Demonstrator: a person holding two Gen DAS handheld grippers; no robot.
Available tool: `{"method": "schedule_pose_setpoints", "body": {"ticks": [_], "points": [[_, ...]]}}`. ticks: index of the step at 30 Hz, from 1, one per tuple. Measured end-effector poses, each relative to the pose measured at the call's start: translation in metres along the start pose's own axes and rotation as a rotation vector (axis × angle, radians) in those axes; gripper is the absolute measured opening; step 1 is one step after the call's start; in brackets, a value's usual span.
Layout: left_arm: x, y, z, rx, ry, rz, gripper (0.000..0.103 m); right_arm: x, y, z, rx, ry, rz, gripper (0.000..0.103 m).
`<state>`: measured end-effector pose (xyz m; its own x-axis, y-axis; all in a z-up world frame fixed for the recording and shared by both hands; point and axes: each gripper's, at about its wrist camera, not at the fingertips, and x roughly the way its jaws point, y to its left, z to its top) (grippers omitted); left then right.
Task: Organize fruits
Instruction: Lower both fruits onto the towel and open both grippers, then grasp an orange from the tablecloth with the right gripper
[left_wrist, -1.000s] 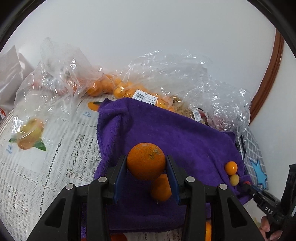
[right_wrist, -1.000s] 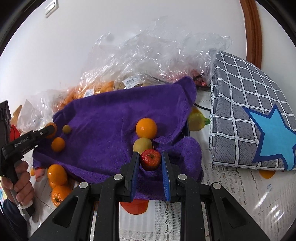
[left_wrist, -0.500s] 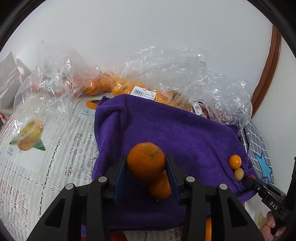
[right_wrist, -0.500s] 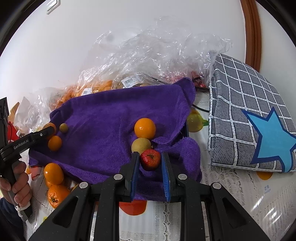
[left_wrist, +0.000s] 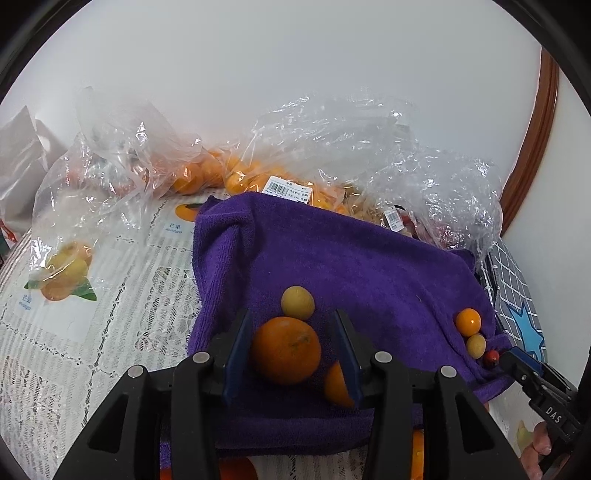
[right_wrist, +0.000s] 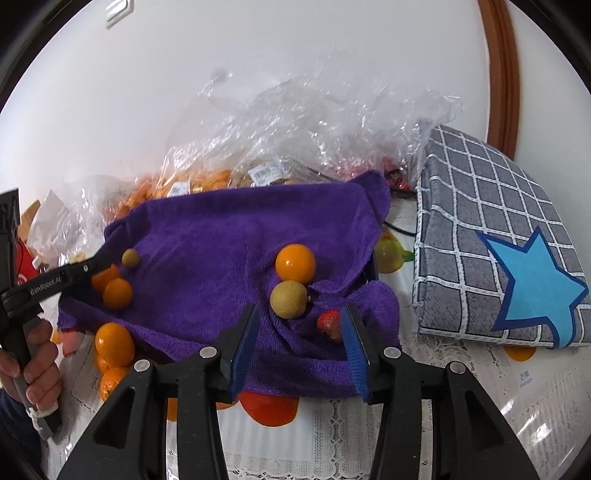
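Observation:
A purple towel (left_wrist: 351, 266) lies on the lace tablecloth and also shows in the right wrist view (right_wrist: 221, 236). My left gripper (left_wrist: 291, 343) is open; a large orange (left_wrist: 286, 350) rests on the towel between its jaws, with a smaller orange (left_wrist: 334, 384) and a yellow-green fruit (left_wrist: 297, 302) beside it. My right gripper (right_wrist: 301, 338) is open; a small red fruit (right_wrist: 330, 323) lies on the towel by its right jaw. An orange (right_wrist: 295, 263) and a yellow-green fruit (right_wrist: 289, 299) sit just ahead.
Clear plastic bags of oranges (left_wrist: 236, 173) pile against the wall behind the towel. A grey checked cushion with a blue star (right_wrist: 495, 266) lies right of the towel. Loose oranges (right_wrist: 114, 343) lie off the towel's left edge.
Both grippers have opened. The left let go of the large orange, which now rests on the towel. The right let go of the red fruit, now by its right jaw.

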<state>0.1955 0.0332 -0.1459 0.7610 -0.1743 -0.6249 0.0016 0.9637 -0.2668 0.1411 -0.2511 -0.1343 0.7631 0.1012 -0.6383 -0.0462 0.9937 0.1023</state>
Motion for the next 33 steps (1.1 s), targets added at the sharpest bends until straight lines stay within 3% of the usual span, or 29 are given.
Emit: {"method": "schedule_pose_setpoints", "body": {"ticks": [5, 9, 14, 23, 30, 33], "points": [[-0.009, 0.0, -0.002, 0.0, -0.033, 0.001, 0.045, -0.011, -0.007, 0.0, 0.049, -0.048, 0.029, 0.046], [-0.017, 0.0, -0.004, 0.0, -0.05, 0.001, 0.045, -0.025, -0.011, -0.003, 0.097, -0.107, -0.012, 0.046], [-0.031, 0.003, -0.011, -0.018, -0.063, -0.008, 0.045, -0.03, -0.01, -0.014, 0.147, -0.026, 0.035, 0.044], [-0.057, 0.008, -0.032, -0.021, -0.064, -0.005, 0.045, -0.037, 0.047, -0.033, 0.023, 0.067, 0.134, 0.038], [-0.075, 0.015, -0.048, -0.054, -0.044, 0.002, 0.046, -0.026, 0.072, -0.034, -0.034, 0.1, 0.127, 0.037], [-0.078, 0.018, -0.051, -0.066, -0.038, -0.006, 0.046, -0.016, 0.071, -0.032, -0.016, 0.132, 0.12, 0.032]]}}
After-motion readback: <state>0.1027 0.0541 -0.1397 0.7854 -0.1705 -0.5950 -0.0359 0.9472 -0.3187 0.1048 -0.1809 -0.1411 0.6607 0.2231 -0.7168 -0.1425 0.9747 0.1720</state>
